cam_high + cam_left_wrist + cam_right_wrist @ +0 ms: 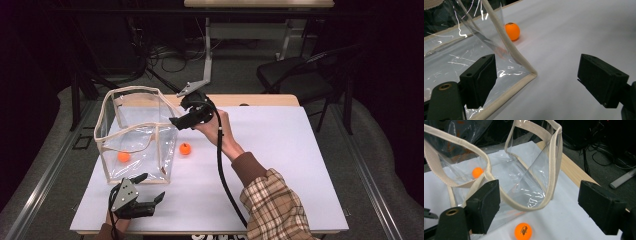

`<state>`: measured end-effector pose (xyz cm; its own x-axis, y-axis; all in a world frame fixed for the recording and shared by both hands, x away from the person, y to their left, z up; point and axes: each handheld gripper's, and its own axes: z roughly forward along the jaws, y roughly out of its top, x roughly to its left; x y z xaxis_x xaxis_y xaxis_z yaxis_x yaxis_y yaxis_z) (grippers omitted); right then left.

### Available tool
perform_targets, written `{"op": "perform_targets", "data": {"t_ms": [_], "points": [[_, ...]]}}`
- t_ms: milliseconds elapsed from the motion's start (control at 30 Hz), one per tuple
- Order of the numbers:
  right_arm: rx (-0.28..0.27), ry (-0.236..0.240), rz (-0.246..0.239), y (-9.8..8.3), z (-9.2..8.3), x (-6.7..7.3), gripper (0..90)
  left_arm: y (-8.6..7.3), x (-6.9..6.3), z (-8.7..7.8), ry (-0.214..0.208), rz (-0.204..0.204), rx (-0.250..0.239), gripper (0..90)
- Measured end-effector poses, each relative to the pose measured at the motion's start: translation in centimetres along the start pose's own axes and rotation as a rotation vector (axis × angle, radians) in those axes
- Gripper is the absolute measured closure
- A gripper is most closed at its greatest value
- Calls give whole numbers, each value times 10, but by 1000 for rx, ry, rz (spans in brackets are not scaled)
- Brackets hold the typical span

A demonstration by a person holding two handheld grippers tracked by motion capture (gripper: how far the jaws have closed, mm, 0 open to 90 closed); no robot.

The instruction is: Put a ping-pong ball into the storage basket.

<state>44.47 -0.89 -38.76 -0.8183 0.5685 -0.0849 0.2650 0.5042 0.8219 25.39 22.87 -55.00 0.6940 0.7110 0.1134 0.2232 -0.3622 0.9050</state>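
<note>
Clear, crinkled plastic bag (135,135) with beige woven trim, standing open on white table (280,165). One smooth orange ball (123,156) inside, another orange ball (185,148) outside, just beside bag's right wall. Right hand-held gripper (176,122) at bag's upper right rim, jaws spread, nothing pinched. Left hand-held gripper (150,187) low at bag's near bottom corner, jaws spread wide, empty.

dim dark room around a brightly lit white table (280,150); glare streaks the clear bag (461,32); nearby jaws blur.
</note>
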Motion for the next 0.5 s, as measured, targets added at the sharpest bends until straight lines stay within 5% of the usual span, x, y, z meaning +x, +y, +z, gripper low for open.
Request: {"op": "perform_targets", "data": {"t_ms": [500], "points": [[-2, 10, 4, -26, -17, -2, 144, 0, 0, 1, -2, 1, 2, 158]]}}
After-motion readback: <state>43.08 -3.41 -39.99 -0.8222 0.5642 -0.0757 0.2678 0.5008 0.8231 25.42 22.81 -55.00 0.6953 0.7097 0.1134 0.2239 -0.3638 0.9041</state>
